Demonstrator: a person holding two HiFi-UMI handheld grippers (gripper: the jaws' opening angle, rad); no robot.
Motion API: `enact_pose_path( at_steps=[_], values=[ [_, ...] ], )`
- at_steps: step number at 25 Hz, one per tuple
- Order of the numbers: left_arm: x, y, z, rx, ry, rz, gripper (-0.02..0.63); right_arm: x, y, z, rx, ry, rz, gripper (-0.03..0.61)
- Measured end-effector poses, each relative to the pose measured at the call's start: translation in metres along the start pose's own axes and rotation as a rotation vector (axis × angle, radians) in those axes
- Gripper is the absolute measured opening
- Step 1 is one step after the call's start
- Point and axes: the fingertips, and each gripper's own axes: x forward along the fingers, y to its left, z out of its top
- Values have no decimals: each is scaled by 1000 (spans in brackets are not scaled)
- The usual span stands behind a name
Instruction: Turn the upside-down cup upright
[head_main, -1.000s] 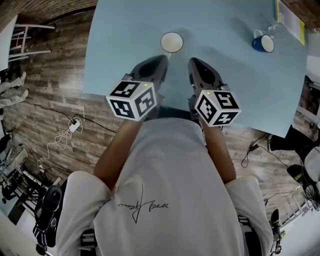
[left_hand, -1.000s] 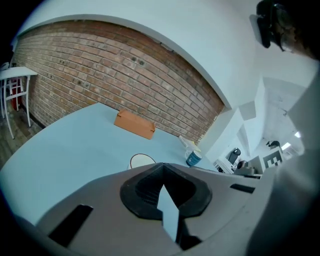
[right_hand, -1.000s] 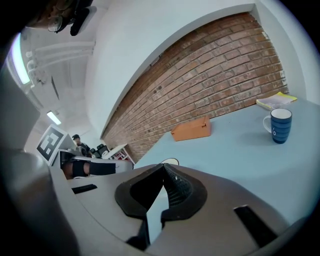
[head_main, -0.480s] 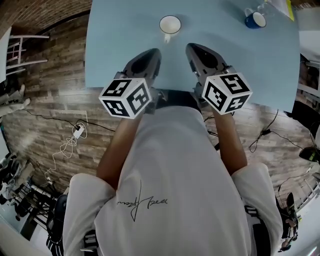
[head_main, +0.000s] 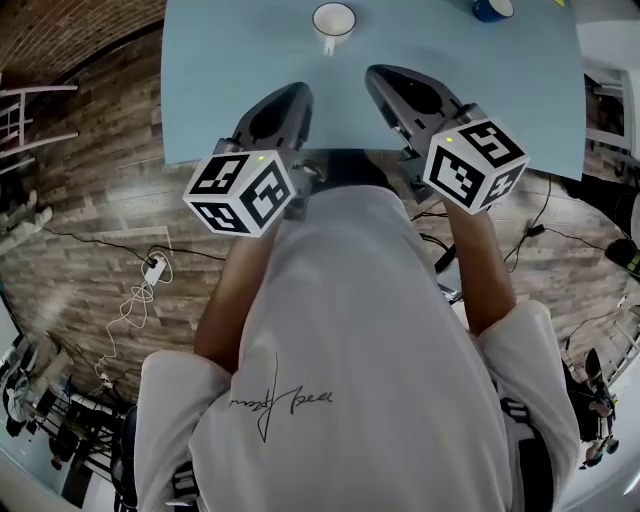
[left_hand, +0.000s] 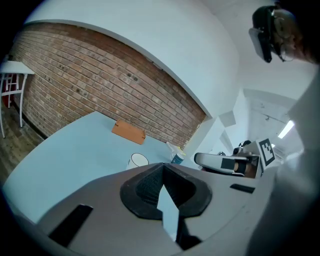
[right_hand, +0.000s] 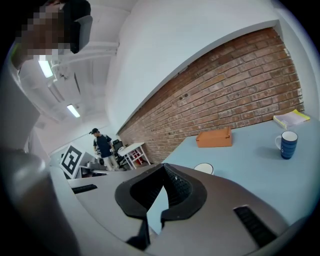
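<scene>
A white cup (head_main: 333, 20) stands on the light blue table (head_main: 220, 60) with its open mouth up and its handle toward me. It also shows as the white cup (left_hand: 138, 160) in the left gripper view and the white cup (right_hand: 203, 168) in the right gripper view. My left gripper (head_main: 295, 92) and right gripper (head_main: 378, 75) hover side by side over the table's near edge, well short of the cup. Each is shut with nothing held, as the left gripper (left_hand: 162, 167) and right gripper (right_hand: 162, 167) show in their own views.
A blue mug (right_hand: 288, 144) stands at the far right of the table, cut off at the top edge as the blue mug (head_main: 492, 8). An orange box (right_hand: 214, 137) and a yellow book (right_hand: 291, 118) lie by the brick wall. A person (right_hand: 103, 145) stands far behind.
Both grippers have drawn back toward my body, ending over the table's near edge. The white cup and blue mug have slid to the top of the head view. The jaws stay shut.
</scene>
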Motion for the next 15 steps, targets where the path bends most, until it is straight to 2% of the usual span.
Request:
enact_pose_path(
  at_steps=[4,15],
  values=[
    [-9,-2,-1,6,-4,-27,11,-7,12,3,16,-4,29,20],
    [-30,-4,15,41,-49,-40,11,-21,21,10,11,-30,14,20]
  ],
)
